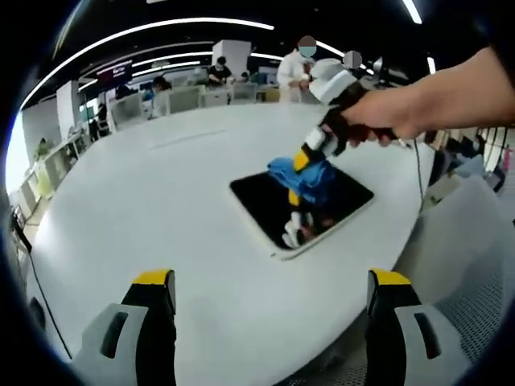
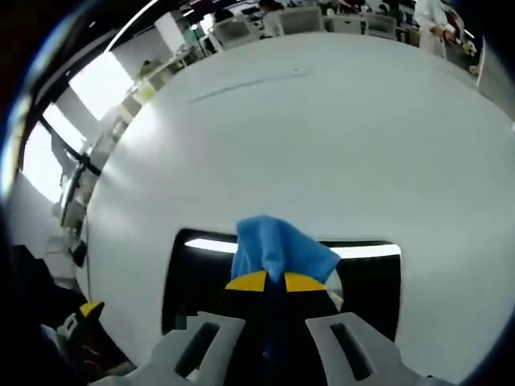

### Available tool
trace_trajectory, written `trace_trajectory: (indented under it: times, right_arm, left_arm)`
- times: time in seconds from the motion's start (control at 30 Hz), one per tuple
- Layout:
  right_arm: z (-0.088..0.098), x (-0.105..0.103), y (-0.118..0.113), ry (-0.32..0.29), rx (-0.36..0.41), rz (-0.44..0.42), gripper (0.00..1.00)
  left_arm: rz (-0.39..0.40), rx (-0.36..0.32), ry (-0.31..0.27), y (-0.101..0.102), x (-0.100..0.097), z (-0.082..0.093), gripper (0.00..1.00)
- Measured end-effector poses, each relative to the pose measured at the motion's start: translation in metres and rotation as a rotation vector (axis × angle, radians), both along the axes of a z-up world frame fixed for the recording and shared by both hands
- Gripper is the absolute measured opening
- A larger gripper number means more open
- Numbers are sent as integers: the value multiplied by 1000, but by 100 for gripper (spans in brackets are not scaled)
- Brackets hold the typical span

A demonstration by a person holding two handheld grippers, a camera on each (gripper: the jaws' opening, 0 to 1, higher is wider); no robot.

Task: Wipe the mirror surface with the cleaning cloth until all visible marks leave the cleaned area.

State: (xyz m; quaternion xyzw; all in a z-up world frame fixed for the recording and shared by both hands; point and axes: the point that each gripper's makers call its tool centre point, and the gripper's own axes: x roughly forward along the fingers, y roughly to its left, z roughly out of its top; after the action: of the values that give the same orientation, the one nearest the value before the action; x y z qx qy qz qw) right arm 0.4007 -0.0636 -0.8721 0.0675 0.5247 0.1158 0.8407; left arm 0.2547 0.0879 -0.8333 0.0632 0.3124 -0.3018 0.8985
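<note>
The right gripper (image 2: 275, 283) pinched the blue cleaning cloth (image 2: 282, 245) against the dark rectangular mirror (image 1: 265, 205) on the white counter (image 1: 161, 201). The left gripper (image 1: 269, 291) was spread, idle. Best practice: firm, overlapping strokes.

Open office: white round table (image 1: 161, 209), ceiling light strips (image 1: 161, 28), desks (image 1: 201, 96).
</note>
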Motion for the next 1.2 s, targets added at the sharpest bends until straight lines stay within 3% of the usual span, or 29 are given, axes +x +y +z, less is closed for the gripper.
trace_trajectory:
  times: [0.17,0.47,0.8,0.97,1.2]
  right_arm:
    - [1,3,19,4,11,4,0]
    - [1,3,55,-1,35,44,0]
    - [2,6,64,-24,68,26,0]
    - [3,6,84,-32,58,97,0]
    - [2,10,89,-37,56,144,0]
  left_arm:
    - [34,-22,29,5,1,-4,99]
    - [4,-20,40,-1,-2,-6,99]
    - [-15,-34,55,-7,-5,-6,99]
    - [-22,-28,60,-8,-6,-7,99]
    - [-5,-46,48,-6,-2,-3,99]
